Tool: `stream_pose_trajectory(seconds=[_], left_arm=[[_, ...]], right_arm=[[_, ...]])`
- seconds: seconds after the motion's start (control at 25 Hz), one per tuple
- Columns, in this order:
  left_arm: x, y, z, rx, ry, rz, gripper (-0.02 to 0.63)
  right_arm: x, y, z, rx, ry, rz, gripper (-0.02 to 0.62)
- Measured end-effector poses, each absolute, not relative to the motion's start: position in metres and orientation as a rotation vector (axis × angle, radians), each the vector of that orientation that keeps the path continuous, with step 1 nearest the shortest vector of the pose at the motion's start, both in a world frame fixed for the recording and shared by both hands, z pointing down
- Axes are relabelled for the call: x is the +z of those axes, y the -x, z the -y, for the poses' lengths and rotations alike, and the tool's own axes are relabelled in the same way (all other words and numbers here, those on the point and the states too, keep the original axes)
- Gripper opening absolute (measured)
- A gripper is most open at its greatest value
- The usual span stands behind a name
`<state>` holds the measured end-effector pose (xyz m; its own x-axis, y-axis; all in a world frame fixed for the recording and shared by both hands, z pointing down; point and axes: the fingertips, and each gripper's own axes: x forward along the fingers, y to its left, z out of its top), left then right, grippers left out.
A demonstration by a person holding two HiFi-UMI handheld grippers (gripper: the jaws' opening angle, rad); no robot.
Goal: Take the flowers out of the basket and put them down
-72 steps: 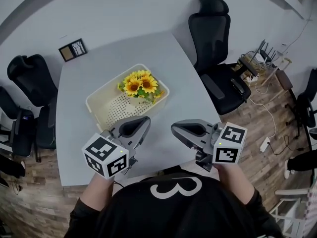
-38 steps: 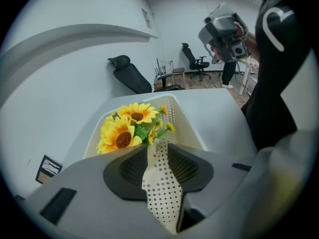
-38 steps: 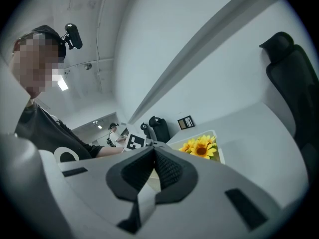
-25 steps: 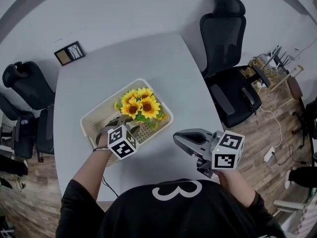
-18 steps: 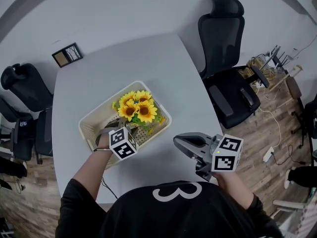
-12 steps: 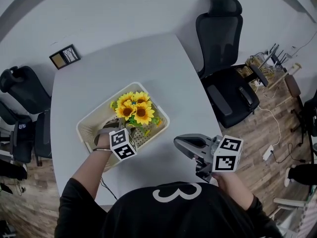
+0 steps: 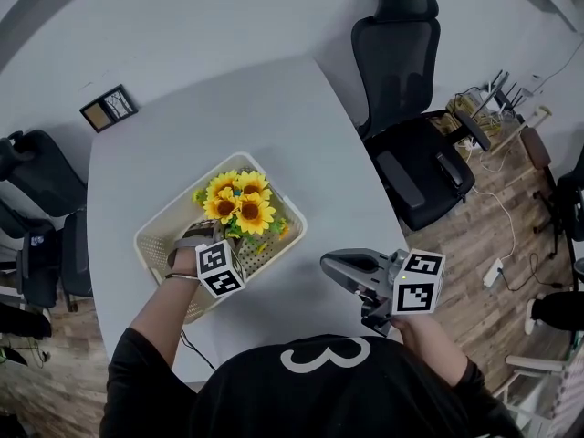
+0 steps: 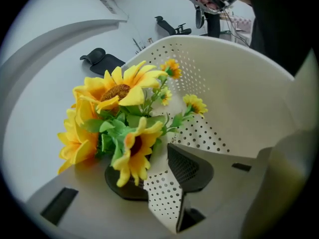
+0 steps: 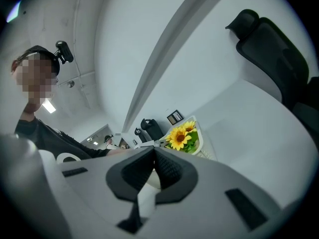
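A bunch of yellow sunflowers with green leaves lies in a cream perforated basket on the pale table. My left gripper reaches down into the basket next to the flowers. In the left gripper view its jaws stand open over the basket floor. One bloom overlaps the left pad, and the rest of the bunch sits just ahead. My right gripper hovers over the table's near right edge, away from the basket. Its jaws are shut on nothing, and the flowers show far off.
A black office chair stands beyond the table's right side, and more black chairs stand to the left. A small framed picture lies at the table's far left corner. Cables and clutter lie on the wooden floor at the right.
My left gripper went from in front of my body into the basket, then sank a little beside the flowers and rolled. The right gripper stayed near the table's front edge, shut.
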<state>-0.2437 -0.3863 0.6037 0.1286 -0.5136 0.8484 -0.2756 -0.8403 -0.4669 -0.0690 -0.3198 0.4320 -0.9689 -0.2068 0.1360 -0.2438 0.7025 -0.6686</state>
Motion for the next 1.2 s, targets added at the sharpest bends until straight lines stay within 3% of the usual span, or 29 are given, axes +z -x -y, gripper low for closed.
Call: stream_pose_trajectory(seconds=[1.2], left_arm=[[0.596,0.247,0.368,-1.811,2.175,-0.692,0.077]], right_arm=[[0.447,0.059,0.309,1.249,-0.396,2.83,0.009]])
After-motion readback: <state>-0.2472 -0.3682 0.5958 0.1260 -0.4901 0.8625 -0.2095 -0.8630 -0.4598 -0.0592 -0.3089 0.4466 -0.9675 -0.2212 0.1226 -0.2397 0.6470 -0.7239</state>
